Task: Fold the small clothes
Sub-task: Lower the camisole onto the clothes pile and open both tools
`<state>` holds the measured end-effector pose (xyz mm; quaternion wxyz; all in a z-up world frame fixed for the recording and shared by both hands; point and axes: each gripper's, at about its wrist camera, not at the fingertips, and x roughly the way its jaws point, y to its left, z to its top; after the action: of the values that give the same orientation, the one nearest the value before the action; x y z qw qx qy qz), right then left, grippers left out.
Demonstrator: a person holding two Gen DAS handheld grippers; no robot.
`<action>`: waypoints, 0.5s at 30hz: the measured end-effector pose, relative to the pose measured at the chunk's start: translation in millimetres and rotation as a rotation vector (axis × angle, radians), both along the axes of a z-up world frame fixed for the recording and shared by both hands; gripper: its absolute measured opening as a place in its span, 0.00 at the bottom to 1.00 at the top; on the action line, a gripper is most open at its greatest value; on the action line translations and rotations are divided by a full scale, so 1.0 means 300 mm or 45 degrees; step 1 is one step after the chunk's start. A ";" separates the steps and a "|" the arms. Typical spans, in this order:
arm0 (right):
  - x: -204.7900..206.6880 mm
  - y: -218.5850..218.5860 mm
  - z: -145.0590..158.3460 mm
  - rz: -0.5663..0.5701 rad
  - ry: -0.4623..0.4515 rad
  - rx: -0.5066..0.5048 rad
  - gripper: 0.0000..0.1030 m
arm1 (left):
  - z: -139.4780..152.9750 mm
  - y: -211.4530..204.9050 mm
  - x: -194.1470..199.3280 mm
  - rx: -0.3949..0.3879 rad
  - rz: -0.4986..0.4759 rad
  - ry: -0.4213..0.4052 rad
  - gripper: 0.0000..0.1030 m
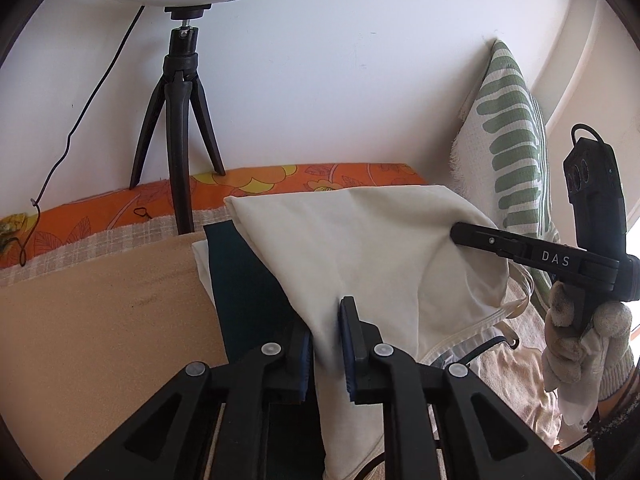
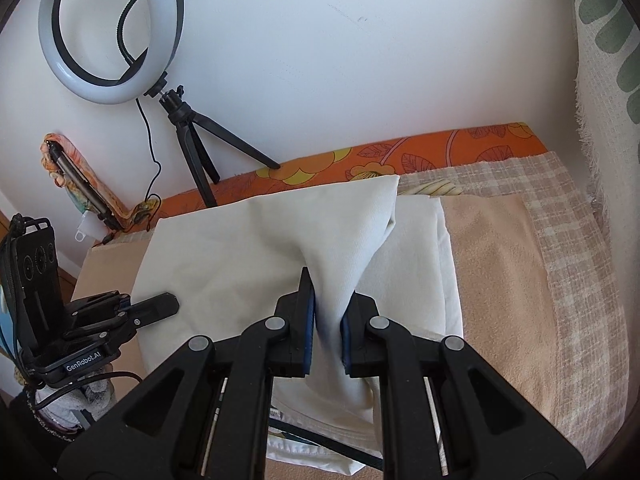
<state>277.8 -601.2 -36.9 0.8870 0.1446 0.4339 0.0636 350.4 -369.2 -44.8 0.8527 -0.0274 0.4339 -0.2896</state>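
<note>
Honestly that cream garment (image 2: 256,248) is light and floppy, draped over the bed (image 2: 500,264); right claw (image 2: 328,304) pinches a bunched fold, left claw (image 1: 326,320) sits loose around its fold. Grab hems, not middles.

White wall (image 1: 320,80), ring light (image 2: 112,32) on tripod (image 1: 178,152).

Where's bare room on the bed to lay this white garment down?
Bare tan blanket lies between the folded white pile and the plaid cover. The tripod corner is crowded.
</note>
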 end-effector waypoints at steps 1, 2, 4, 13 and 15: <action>0.007 -0.003 0.001 -0.013 0.006 -0.031 0.15 | -0.001 -0.001 0.000 0.020 0.010 -0.003 0.27; 0.013 -0.009 -0.001 -0.035 0.026 -0.057 0.25 | 0.002 0.002 -0.003 0.026 0.021 -0.011 0.36; 0.010 -0.028 0.006 -0.086 0.025 -0.072 0.45 | 0.012 0.011 -0.009 0.028 0.032 -0.030 0.46; -0.039 -0.046 0.077 -0.140 -0.048 -0.029 0.57 | 0.068 0.023 -0.066 0.039 0.000 -0.069 0.69; -0.049 -0.037 0.089 -0.142 -0.049 -0.034 0.58 | 0.082 0.028 -0.082 0.032 0.005 -0.075 0.70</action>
<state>263.2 -612.4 -10.1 0.8992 0.1554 0.4089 0.0109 325.9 -360.9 -20.1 0.8660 -0.0089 0.4122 -0.2830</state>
